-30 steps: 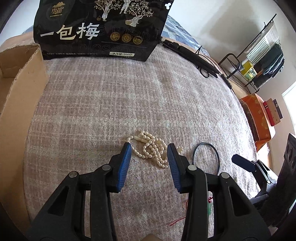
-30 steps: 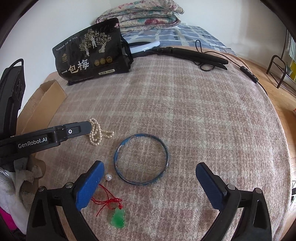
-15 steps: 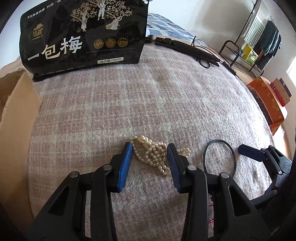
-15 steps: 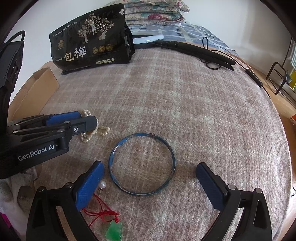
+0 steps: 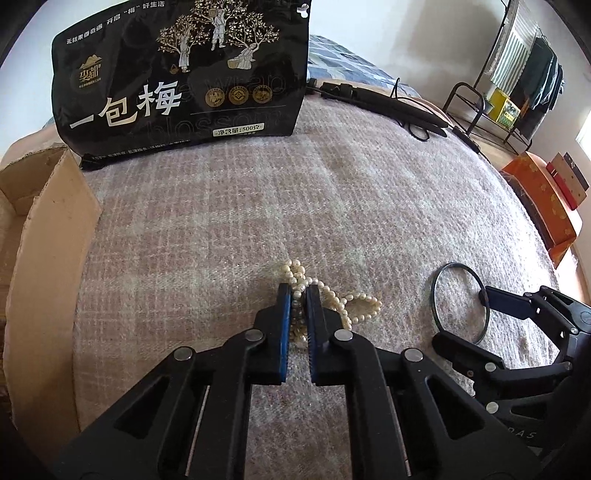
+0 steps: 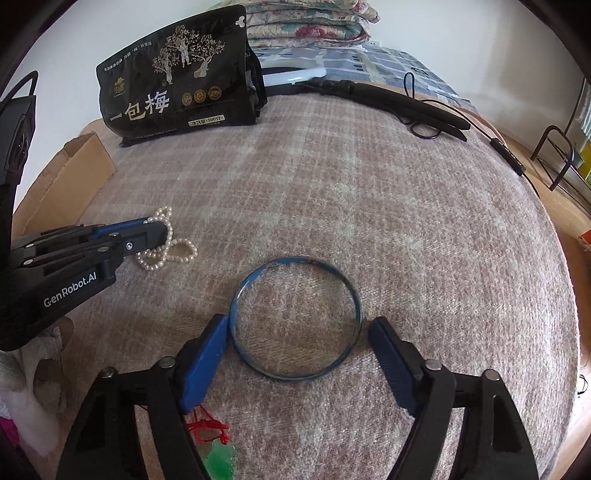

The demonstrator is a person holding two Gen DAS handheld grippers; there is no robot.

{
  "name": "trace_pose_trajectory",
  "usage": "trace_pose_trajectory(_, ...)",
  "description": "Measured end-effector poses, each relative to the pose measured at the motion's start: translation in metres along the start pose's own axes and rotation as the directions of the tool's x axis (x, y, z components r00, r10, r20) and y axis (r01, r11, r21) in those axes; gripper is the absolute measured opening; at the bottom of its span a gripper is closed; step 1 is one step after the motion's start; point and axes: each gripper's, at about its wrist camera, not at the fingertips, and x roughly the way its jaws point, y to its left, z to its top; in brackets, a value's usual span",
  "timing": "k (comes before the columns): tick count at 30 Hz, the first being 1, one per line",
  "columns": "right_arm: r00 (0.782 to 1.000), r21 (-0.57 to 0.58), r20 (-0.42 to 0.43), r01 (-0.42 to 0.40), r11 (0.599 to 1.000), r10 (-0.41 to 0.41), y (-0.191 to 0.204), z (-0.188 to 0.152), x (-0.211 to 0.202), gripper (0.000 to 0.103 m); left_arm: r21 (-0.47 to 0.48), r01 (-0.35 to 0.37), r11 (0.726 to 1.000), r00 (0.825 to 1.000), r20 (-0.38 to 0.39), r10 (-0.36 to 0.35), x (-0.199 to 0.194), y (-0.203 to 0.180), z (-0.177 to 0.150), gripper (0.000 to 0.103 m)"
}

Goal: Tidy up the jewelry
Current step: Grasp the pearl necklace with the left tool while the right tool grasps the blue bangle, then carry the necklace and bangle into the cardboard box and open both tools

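A white pearl necklace [image 5: 334,301] lies bunched on the plaid blanket [image 5: 332,192]. My left gripper [image 5: 298,291] is shut on its strands; it also shows in the right wrist view [image 6: 162,230], with the pearls [image 6: 173,251] trailing beside it. A thin blue bangle [image 6: 295,319] lies flat on the blanket. My right gripper [image 6: 297,328] is open, its blue pads standing on either side of the bangle, the left pad touching its rim. The bangle [image 5: 460,299] and the right gripper [image 5: 491,314] also show in the left wrist view. A green pendant on a red cord [image 6: 218,446] lies under my right gripper.
A black snack bag [image 5: 184,81] stands at the back. A cardboard box [image 5: 40,229] sits at the left edge. A black hair straightener with its cord [image 6: 402,105] lies at the back right. Folded bedding [image 6: 310,22] is behind. An orange box [image 5: 543,206] sits off the right side.
My left gripper has closed on the pearl necklace. My right gripper has moved forward and narrowed, so its pads now flank the bangle.
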Motion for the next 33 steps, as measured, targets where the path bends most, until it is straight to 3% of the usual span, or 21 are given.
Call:
trace_pose_trajectory(18,0.996,0.034,0.088,-0.011,0.999,0.008,-0.002,0.001,-0.036,0.072,-0.094,0.067,0.993,0.992,0.117,-0.056,-0.056,0.025,0.015,0.005)
trace_pose_trajectory(33,0.985,0.056,0.174,0.001,0.998,-0.010,0.003,0.007,-0.079,0.072,-0.095,0.090,0.991,0.979,0.194,-0.070,-0.107,0.042,0.021,0.005)
